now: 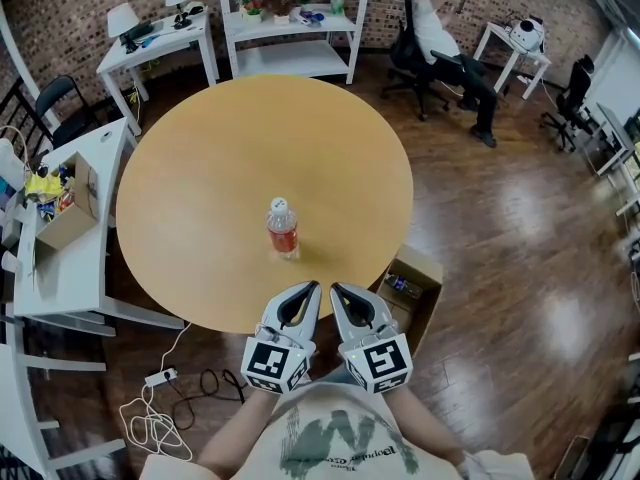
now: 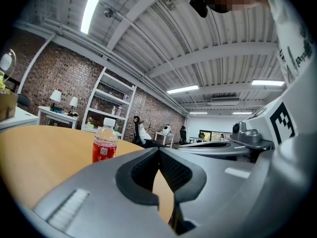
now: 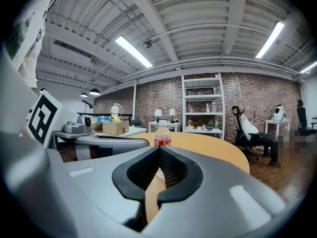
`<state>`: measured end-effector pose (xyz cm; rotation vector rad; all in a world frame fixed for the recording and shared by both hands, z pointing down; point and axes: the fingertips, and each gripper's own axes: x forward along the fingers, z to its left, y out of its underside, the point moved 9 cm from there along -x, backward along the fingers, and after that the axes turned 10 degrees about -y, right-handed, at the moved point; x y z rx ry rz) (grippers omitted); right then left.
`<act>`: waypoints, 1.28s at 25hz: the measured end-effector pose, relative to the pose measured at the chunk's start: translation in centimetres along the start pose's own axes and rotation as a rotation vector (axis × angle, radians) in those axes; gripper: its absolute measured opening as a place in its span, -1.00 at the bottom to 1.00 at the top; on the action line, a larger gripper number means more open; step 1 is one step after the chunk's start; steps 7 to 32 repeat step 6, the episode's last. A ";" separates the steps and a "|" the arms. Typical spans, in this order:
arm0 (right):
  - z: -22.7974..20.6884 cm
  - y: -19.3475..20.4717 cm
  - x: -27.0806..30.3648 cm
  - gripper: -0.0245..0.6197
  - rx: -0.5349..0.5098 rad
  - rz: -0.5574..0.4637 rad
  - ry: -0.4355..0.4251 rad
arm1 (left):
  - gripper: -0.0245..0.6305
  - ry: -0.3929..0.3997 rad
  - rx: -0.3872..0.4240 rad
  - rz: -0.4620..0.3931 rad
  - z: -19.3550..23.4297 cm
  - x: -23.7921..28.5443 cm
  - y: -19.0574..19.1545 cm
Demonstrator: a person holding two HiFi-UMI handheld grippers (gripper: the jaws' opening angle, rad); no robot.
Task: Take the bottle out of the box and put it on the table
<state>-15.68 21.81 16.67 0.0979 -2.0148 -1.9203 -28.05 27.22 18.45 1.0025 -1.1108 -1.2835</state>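
Note:
A small clear bottle [image 1: 282, 228] with red drink and a white cap stands upright on the round wooden table [image 1: 200, 188], a little nearer than its middle. The left gripper view shows the bottle [image 2: 105, 143] ahead to the left; in the right gripper view the bottle [image 3: 162, 136] rises just above the jaw tips. My left gripper [image 1: 310, 288] and right gripper [image 1: 337, 290] hang side by side at the table's near edge, short of the bottle. Both are shut with nothing between the jaws. The open cardboard box [image 1: 410, 290] sits on the floor under the table's near right edge.
A white desk [image 1: 70, 258] with a cardboard box of clutter [image 1: 62, 203] stands at the left. White shelves [image 1: 295, 18] and a small lamp table [image 1: 155, 43] line the brick wall. A person sits in an office chair [image 1: 440, 48] at the back right. Cables [image 1: 165, 418] lie on the floor.

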 end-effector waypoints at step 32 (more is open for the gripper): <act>0.1 0.3 -0.1 -0.92 0.008 -0.001 0.002 | -0.94 0.003 0.001 -0.001 0.0 0.0 -0.2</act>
